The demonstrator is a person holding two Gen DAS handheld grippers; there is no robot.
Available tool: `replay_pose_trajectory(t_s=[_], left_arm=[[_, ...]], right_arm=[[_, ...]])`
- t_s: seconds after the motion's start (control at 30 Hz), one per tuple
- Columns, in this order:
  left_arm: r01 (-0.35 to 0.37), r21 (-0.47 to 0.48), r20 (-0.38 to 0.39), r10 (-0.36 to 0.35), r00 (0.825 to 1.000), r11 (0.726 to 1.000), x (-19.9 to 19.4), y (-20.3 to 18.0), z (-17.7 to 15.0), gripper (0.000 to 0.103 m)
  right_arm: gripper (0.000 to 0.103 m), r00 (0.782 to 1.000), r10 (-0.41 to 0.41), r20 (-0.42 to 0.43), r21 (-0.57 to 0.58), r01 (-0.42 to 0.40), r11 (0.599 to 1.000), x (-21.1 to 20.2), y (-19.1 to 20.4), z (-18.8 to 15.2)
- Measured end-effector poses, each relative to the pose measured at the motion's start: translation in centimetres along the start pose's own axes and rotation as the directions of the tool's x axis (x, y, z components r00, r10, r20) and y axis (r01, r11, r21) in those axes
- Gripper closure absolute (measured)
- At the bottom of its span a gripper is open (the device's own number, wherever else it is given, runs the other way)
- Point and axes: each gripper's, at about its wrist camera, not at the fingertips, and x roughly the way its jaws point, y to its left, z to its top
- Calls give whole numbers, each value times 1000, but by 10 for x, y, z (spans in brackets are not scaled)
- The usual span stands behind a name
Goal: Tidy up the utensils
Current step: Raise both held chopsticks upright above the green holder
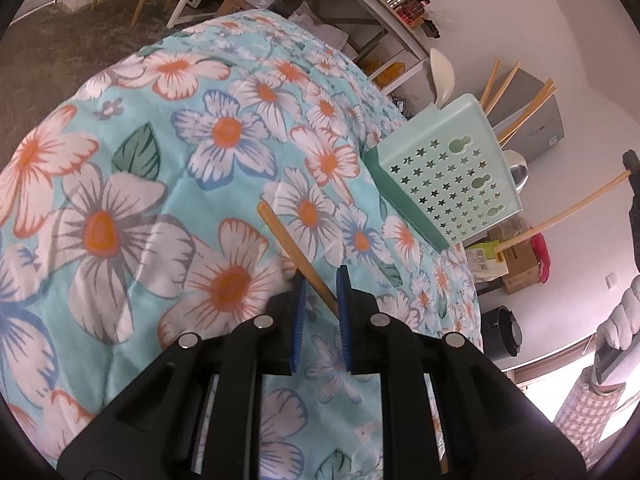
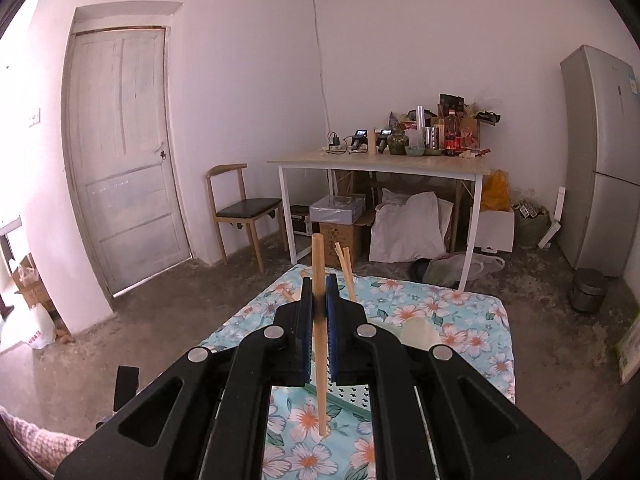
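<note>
Left tongs (image 1: 321, 280) sit parted around a chopstick (image 1: 294, 254) lying on the floral counter (image 1: 160, 200), while the right tongs (image 2: 319, 292) are clamped on another chopstick (image 2: 319, 320), held upright above the green utensil holder (image 1: 444, 168) with chopsticks already inside.

The left tool (image 1: 321, 288) hangs over the flowered cloth (image 1: 168, 152) on the bench, its blue pads (image 1: 342, 292) parted around the near end of a wooden chopstick (image 1: 296, 254). Beyond it stands a mint-green utensil holder (image 1: 444, 176) with star-shaped holes, holding chopsticks (image 1: 500, 88) and a white spoon (image 1: 442, 76). Right of the holder, the right tool (image 1: 631, 162) carries another chopstick (image 1: 564, 216) in mid-air.
</note>
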Motion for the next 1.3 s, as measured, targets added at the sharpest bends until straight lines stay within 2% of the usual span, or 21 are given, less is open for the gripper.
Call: replay_pose_trajectory(t_s=[0.2, 0.37, 0.57, 0.8, 1.1, 1.3], left_arm=[[37, 26, 46, -38, 998, 999, -20, -8, 5, 91], [62, 96, 116, -73, 991, 993, -44, -26, 13, 94], [60, 185, 208, -99, 973, 981, -77, -52, 23, 97], [37, 236, 279, -104, 955, 971, -102, -76, 34, 98], [12, 280, 340, -111, 934, 960, -122, -94, 45, 98], [38, 319, 365, -159, 917, 947, -128, -106, 53, 98]], right_arm=[[97, 1000, -12, -8, -9, 12, 1000, 1, -1, 2], [97, 1000, -21, 9, -2, 21, 1000, -3, 1, 4], [97, 998, -14, 58, 4, 14, 1000, -14, 2, 8], [97, 992, 10, 123, 13, -11, 1000, -25, -5, 26], [97, 979, 34, 202, 42, -43, 998, -29, -24, 59], [97, 976, 10, 215, 76, -27, 997, -24, -41, 75]])
